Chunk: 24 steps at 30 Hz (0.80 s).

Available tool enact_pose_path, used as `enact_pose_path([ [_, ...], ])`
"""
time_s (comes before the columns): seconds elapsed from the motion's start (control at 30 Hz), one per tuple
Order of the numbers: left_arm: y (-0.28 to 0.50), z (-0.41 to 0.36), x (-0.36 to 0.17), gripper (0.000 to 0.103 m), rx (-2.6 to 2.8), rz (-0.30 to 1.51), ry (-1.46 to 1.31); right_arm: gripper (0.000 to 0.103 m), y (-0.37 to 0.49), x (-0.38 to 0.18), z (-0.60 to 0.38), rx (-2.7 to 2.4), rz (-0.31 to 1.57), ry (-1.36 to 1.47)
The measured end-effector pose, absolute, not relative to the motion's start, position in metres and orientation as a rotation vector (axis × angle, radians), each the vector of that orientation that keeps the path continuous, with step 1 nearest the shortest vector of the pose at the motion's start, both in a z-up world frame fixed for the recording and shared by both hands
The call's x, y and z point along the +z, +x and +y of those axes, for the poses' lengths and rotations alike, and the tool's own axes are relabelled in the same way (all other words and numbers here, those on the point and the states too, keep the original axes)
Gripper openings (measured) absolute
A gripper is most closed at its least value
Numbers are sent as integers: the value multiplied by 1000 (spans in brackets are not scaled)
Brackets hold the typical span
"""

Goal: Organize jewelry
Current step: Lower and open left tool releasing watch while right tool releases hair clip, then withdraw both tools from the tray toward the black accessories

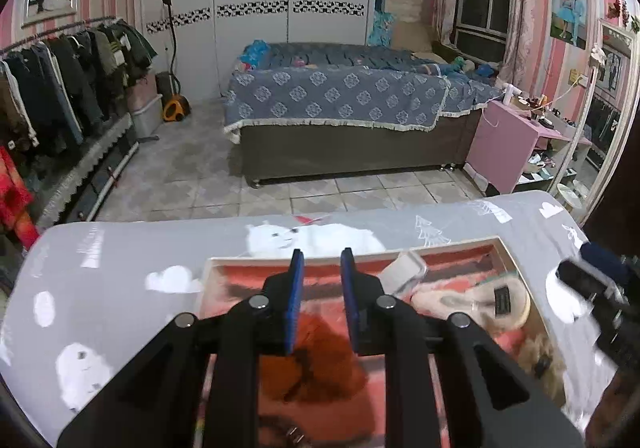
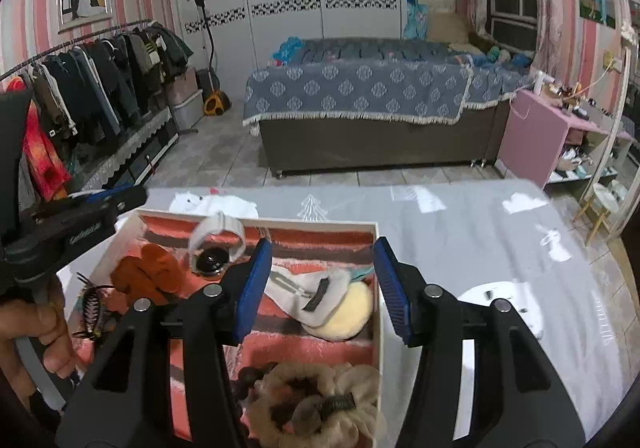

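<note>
A shallow white box (image 1: 440, 243) (image 2: 320, 223) lined with a pink striped towel sits on the grey printed tablecloth (image 1: 120, 248) (image 2: 460, 240). In it lie an orange fluffy hair tie (image 1: 320, 360) (image 2: 144, 276), a white-strapped watch (image 1: 404, 272) (image 2: 216, 244), a cream plush piece with a dark label (image 1: 492, 300) (image 2: 344, 312), a beige scrunchie (image 2: 316, 400) and a dark claw clip (image 2: 92, 308). My left gripper (image 1: 322, 254) hovers over the box's far left part, open a little, nothing between its pads. My right gripper (image 2: 323, 244) stands open above the cream piece, not touching it.
A person's hand (image 2: 32, 328) holds the left gripper at the box's left side. Beyond the table lie a tiled floor, a bed (image 1: 340, 100), a clothes rack (image 1: 60, 80) on the left, and a pink cabinet (image 1: 504, 144) with a mirror on the right.
</note>
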<state>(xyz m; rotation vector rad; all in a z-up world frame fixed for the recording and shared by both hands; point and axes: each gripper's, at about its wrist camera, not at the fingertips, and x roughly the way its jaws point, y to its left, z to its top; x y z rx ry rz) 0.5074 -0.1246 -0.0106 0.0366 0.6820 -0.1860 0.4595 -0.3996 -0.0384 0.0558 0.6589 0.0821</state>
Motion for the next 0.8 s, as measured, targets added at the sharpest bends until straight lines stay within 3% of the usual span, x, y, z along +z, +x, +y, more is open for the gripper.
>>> enact_pose_path([
  [0.3,410,-70,13,31,-148,648,50,53,378,7,-396,55,595,45],
  [0.43,352,-27,14,41,-113,631,39,56,328,14,-393,38,572,41],
  [0.57,286,13,-6,41,-60,631,43,65,268,11,-391,21,544,33],
  [0.8,198,49,-51,42,-19,675,-32,66,167,-32,-400,-7,558,104],
])
